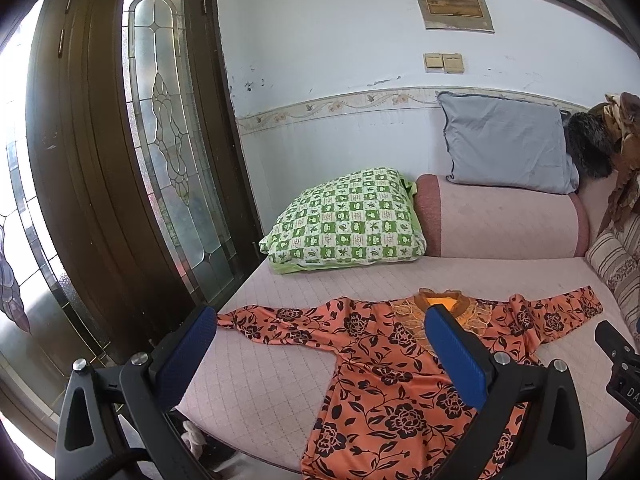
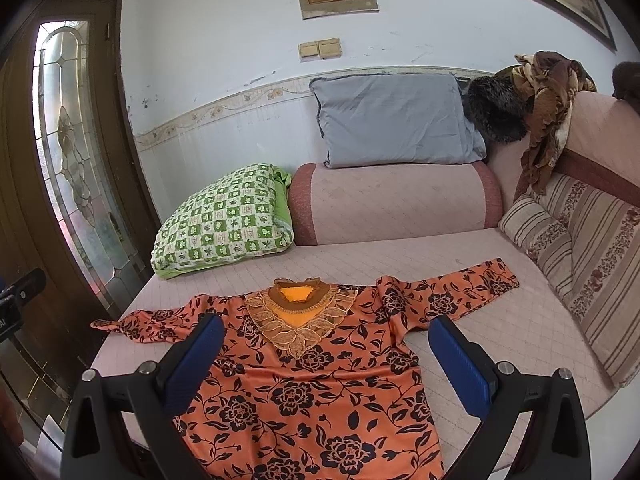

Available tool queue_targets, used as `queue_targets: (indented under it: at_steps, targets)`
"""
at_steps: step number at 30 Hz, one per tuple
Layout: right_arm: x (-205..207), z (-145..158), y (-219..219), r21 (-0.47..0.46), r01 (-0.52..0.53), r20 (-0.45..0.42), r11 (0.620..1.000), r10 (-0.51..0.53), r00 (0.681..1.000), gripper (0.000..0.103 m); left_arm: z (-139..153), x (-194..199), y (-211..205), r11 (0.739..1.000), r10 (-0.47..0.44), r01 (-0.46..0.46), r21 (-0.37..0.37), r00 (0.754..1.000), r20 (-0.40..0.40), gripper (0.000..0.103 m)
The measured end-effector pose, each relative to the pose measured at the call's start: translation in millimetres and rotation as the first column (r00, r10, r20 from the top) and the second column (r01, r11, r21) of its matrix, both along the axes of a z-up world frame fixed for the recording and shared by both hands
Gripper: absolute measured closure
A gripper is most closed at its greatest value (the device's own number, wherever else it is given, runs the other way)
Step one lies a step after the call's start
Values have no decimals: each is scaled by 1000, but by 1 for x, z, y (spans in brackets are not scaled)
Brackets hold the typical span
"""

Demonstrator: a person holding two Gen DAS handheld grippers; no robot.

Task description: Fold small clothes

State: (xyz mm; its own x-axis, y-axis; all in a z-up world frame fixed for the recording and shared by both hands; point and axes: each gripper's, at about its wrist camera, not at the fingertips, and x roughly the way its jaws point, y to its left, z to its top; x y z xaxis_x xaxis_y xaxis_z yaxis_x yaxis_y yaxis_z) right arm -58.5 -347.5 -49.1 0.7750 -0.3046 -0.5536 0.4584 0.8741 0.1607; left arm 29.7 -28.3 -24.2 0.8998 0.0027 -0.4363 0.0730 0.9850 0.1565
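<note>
A: What do I have closest to me on the left?

B: My left gripper hangs above the sofa seat with its jaws spread wide and nothing between them. One blue pad sits over the bare quilted seat near the left sleeve tip; the other is over the chest of the orange floral blouse, just below the collar.

A: And the right?

B: My right gripper also has its jaws spread and empty. From its camera the blouse lies flat, front up, body running toward me and past the seat's near edge, both sleeves stretched out sideways. The left pad is over the blouse's left shoulder area, the right pad over bare seat beside the right armpit. I cannot tell whether either pad touches the fabric.

A: Further back?

B: Behind the collar, a green checked pillow leans at the left, touching the pink bolster. A grey pillow stands on the bolster against the wall. A striped cushion rests at the right, with a brown scarf draped over the backrest above.
</note>
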Motion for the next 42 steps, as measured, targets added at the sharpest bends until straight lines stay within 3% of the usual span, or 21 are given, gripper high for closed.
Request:
queue_targets:
  at_steps: [15,24,31,35,39,42]
  targets:
    - [-3,-11,-25,34,44,-8,998,-44,999,0,-5,12,-12,1000,-5,6,29,1000,-21,0]
    - [19,-51,-66,78,100,-65,992,-95,993,0,-41,59,-46,996,-9,17,92,996,-87,0]
    - [37,-105,-134,154,173,-131,973,-154,979,0,-94,121,-87,991,-28,50,126,984,-174,0]
    - [34,-156,-212,295,232,-138,927,-198,970,0,-151,179,-115,994,-87,104,33,939,-332,0]
    - [20,-219,-300,451,330,-148,829,-295,944,0,-224,230,-146,994,-96,58,-94,873,-477,0]
    - [11,-256,-354,540,369,-116,756,-368,923,2,-260,241,-161,993,-81,28,-117,873,-481,0]
